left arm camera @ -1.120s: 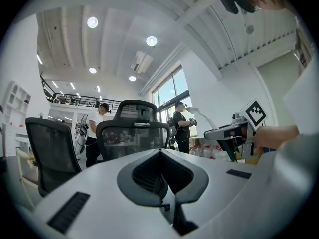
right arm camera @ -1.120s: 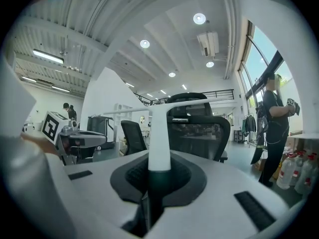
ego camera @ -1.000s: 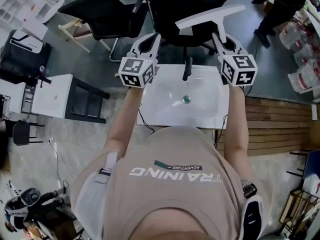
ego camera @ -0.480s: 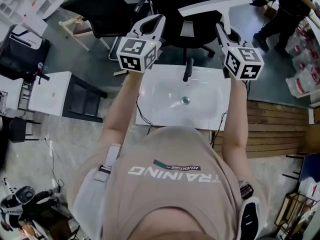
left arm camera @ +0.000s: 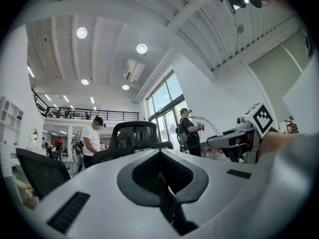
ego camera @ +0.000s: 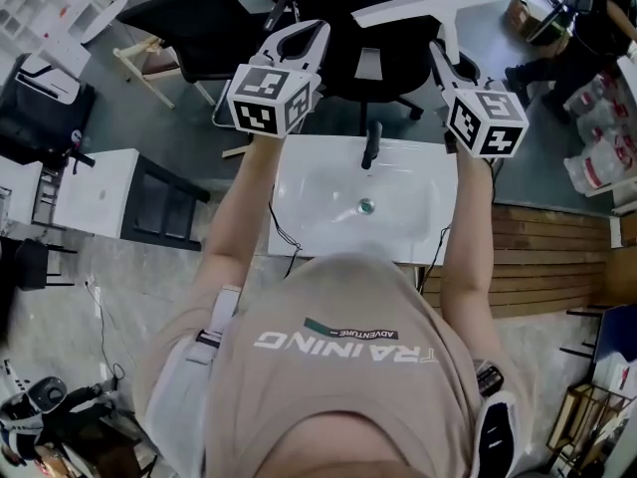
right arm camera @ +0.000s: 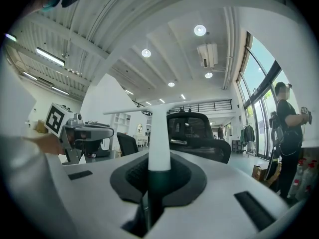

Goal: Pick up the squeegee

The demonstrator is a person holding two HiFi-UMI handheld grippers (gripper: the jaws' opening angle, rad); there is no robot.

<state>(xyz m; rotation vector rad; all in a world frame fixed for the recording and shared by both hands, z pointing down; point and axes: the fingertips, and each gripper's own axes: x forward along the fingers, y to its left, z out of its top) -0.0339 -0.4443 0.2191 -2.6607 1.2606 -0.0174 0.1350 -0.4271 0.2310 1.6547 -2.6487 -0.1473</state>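
Nearest: beige T-shirt [ego camera: 343, 366], bare forearms [ego camera: 239, 217] stretched forward on either side of a white sink [ego camera: 318, 217] with a round drain [ego camera: 366, 206] and a black faucet [ego camera: 370, 145] at its far edge. Beyond that, left gripper [ego camera: 307, 36] held level, jaws pressed together on nothing. Well apart from it, right gripper [ego camera: 441, 56] pinching the white squeegee [ego camera: 428, 6] by its handle, blade crosswise ahead of the jaws, up in the air, off the sink. Farther out, black office chair [ego camera: 368, 28] on grey floor [ego camera: 189, 118]. In the distance, a person in black [right arm camera: 284, 133] beside tall windows [right arm camera: 259, 83].
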